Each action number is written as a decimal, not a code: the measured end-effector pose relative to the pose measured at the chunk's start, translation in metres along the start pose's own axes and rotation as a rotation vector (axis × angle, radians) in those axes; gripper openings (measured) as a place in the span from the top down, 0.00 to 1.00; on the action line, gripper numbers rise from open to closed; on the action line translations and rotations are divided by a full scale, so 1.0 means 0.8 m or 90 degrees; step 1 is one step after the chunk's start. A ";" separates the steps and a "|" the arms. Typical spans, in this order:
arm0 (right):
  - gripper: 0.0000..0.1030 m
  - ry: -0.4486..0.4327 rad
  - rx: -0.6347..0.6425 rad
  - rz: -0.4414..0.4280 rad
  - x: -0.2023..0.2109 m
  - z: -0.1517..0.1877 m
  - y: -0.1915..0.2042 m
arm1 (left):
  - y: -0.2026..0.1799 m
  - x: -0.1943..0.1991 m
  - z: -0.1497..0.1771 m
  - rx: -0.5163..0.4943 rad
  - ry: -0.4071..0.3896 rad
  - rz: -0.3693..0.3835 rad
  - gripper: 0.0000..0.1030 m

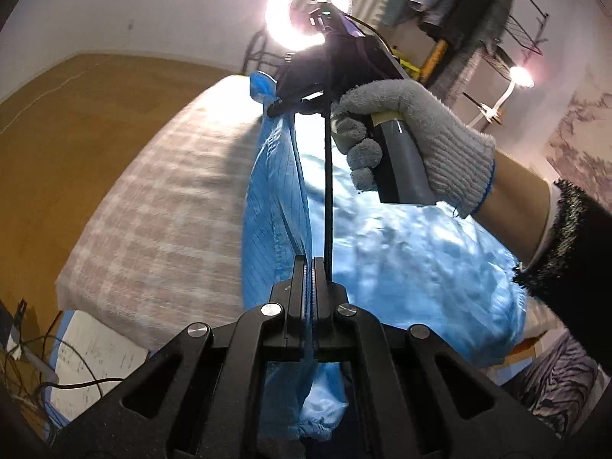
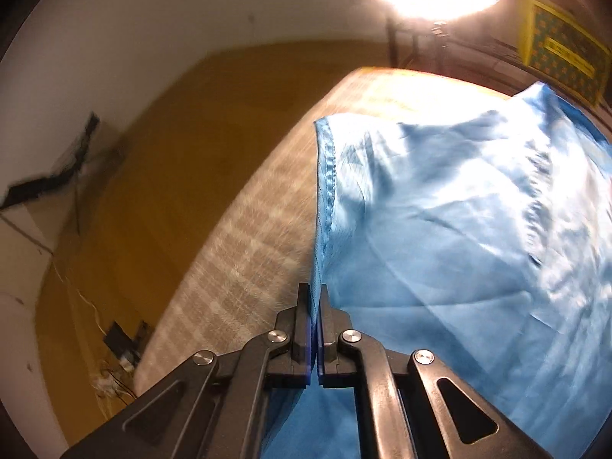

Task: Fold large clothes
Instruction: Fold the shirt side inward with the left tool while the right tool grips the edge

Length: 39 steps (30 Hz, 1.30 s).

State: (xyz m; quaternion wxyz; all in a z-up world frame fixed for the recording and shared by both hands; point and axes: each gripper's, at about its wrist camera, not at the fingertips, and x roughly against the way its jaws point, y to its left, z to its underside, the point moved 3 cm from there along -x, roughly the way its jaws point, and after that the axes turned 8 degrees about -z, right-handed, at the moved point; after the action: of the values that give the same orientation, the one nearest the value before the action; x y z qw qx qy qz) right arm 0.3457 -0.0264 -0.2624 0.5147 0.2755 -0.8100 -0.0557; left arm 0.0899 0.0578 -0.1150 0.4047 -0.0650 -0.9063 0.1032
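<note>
Garment (image 1: 401, 252) is a big shiny blue thing with fine stripes, spread over the bed (image 1: 160, 206), which has a pale checked cover. Left tongs (image 1: 310, 264) are clamped tight on a fold of the blue cloth, and a gathered cuff (image 1: 313, 424) hangs down below them. Right tongs (image 2: 314, 291) are pinched shut on the stitched hem (image 2: 327, 176) of the garment, right along its edge toward the bare side of the bed. From the left wrist view you can see the right hand (image 1: 417, 137) in a grey knit glove gripping its tool handle above the garment, with cloth strung between the two tongs. Ring light (image 1: 308, 9) glares beyond the far end of the bed, and a clothes rack (image 1: 478, 11) stands next to it. Both views are a bit motion-blurred.
</note>
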 end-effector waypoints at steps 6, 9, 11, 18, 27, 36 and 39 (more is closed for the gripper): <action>1.00 -0.081 -0.070 -0.030 0.075 0.032 -0.076 | -0.054 0.009 0.011 -0.065 0.003 0.032 1.00; 1.00 -0.112 -0.104 -0.053 0.103 0.050 -0.107 | -0.086 0.009 0.021 -0.101 0.014 0.051 1.00; 1.00 -0.152 -0.150 -0.093 0.132 0.070 -0.141 | -0.112 0.007 0.033 -0.136 0.022 0.058 1.00; 1.00 -0.153 -0.311 -0.122 0.140 0.126 -0.246 | -0.172 -0.011 0.065 -0.212 0.067 0.081 1.00; 1.00 -0.104 -0.295 -0.088 0.130 0.127 -0.256 | -0.197 -0.023 0.085 -0.230 0.106 0.112 1.00; 0.62 -0.061 -0.185 -0.012 0.140 0.109 -0.244 | -0.142 0.031 0.093 -0.144 0.122 0.176 1.00; 0.62 -0.061 -0.167 -0.030 0.162 0.127 -0.232 | -0.108 0.060 0.090 -0.094 0.095 0.175 1.00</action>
State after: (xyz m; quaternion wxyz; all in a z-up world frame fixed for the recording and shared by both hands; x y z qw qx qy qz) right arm 0.2889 -0.2675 -0.2748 0.5054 0.2215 -0.8129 -0.1864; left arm 0.0008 -0.0260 -0.1065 0.4467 -0.2257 -0.8615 0.0854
